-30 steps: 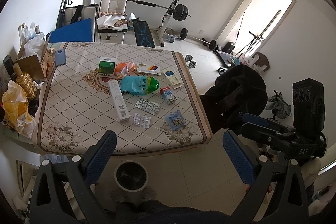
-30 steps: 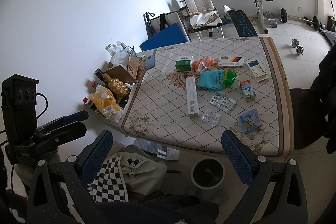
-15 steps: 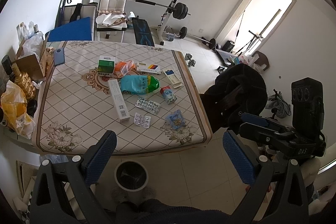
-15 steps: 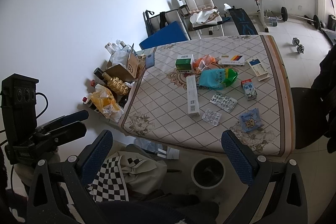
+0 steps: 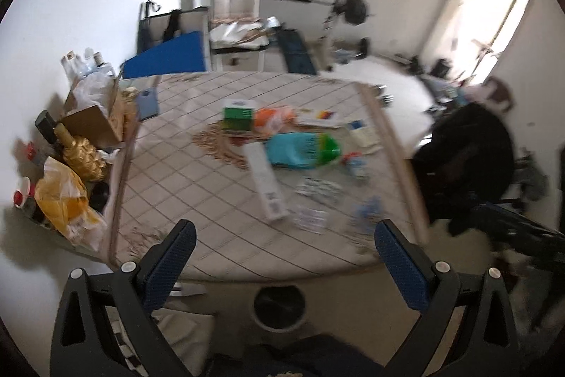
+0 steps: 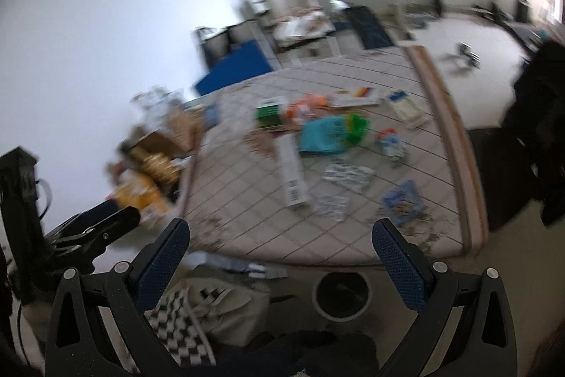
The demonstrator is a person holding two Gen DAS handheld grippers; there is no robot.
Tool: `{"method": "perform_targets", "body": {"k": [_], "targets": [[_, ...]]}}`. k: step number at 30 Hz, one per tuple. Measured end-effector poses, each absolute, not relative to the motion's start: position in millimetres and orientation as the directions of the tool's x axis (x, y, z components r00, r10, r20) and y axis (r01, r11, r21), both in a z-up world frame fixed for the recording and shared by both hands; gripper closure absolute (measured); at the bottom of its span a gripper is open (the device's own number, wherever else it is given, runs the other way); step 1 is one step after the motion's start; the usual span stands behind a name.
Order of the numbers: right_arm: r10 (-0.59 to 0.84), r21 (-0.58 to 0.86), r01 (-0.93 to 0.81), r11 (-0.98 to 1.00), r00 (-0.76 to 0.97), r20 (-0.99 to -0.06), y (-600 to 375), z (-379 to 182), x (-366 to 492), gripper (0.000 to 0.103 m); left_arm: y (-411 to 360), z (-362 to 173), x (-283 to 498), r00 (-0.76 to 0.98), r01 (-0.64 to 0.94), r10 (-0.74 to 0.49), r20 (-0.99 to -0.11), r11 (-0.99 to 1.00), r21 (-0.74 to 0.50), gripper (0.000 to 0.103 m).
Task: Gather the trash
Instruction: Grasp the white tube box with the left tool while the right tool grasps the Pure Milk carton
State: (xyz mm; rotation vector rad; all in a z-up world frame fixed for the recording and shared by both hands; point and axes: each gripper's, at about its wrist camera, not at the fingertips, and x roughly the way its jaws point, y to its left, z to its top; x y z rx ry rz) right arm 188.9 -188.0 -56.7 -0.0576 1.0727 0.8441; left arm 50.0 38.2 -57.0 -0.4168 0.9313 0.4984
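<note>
both cameras have swung in toward the desk [image 5: 219, 200] since half a second ago, so its near edge now sits closer under the fingers and both views are smeared with motion. nearest, the left gripper [image 5: 282, 257] and the right gripper [image 6: 280, 255] each stand with jaws spread wide and nothing between them, neither touching anything. just beyond and below them, on the floor against the desk's near edge, is the round bin [image 5: 279, 308], roughly centred under the left gripper and a little right of centre for the right one. on the desk, the trash lies ahead of both grippers and slightly to the right: first the blister packs [image 6: 330, 204] and a small blue packet [image 6: 404, 200] near the front edge, then the long white box [image 5: 265, 183], whose long axis runs away from the jaws, tilted a little leftward at the far end. behind it lie the teal and green bag [image 5: 303, 151], a small carton [image 6: 390, 143], the green box [image 5: 238, 117] and flat cartons, too blurred to read. judging by the spread, either hand could reach first; the front items sit nearer the right-hand edge strip. the left half of the desk is bare, giving room to come in, while bags and a cardboard box [image 5: 93, 126] crowd its left side and a dark chair [image 5: 466, 161] stands off its right.
</note>
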Motion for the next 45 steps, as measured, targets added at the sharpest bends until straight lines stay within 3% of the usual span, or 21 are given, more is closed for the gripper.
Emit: {"method": "perform_targets", "body": {"k": [5, 15, 18, 21, 23, 26, 29, 30, 32, 33, 45], "targets": [[0.437, 0.254, -0.522, 0.814, 0.262, -0.861, -172, -113, 262, 0.000, 75, -123, 108, 0.369, -0.632, 0.254, -0.894, 0.774, -0.042, 0.000], [0.221, 0.154, -0.516, 0.842, 0.070, -0.973, -88, -275, 435, 0.001, 150, -276, 225, 0.061, -0.769, 0.141, -0.988, 0.638, 0.044, 0.001], [0.169, 0.129, -0.553, 0.823, 0.021, -0.985, -63, -319, 466, 0.004, 167, -320, 248, -0.015, -0.779, 0.100, -0.995, 0.623, 0.074, 0.005], [0.141, 0.134, -0.583, 0.801, -0.033, -0.989, -41, -356, 483, 0.006, 176, -349, 259, -0.065, -0.789, 0.062, -0.996, 0.608, 0.089, 0.026], [0.128, 0.133, -0.604, 0.786, -0.051, -0.990, -31, -368, 484, 0.007, 180, -362, 262, -0.085, -0.798, 0.043, -0.995, 0.595, 0.094, 0.028], [0.116, 0.134, -0.643, 0.754, -0.072, -0.991, -14, -387, 485, 0.012, 181, -371, 264, -0.097, -0.803, 0.039, -0.995, 0.587, 0.101, 0.034], [0.105, 0.127, -0.668, 0.733, -0.074, -0.992, -2, -400, 484, 0.020, 182, -377, 261, -0.104, -0.811, 0.024, -0.994, 0.577, 0.099, 0.054], [0.088, 0.109, -0.681, 0.724, -0.066, -0.994, 2, -405, 483, 0.029, 183, -378, 259, -0.107, -0.813, 0.025, -0.994, 0.573, 0.102, 0.059], [0.068, 0.073, -0.696, 0.715, -0.036, -0.997, 7, -408, 483, 0.036, 183, -376, 255, -0.097, -0.819, 0.028, -0.995, 0.566, 0.096, 0.060], [0.063, 0.052, -0.706, 0.706, -0.010, -0.998, 9, -406, 481, 0.048, 182, -373, 254, -0.090, -0.820, 0.034, -0.995, 0.565, 0.094, 0.060], [0.166, 0.094, -0.679, 0.728, 0.041, -0.985, -20, -361, 461, 0.048, 136, -299, 223, 0.012, -0.800, 0.182, -0.983, 0.591, 0.100, 0.061]]}}
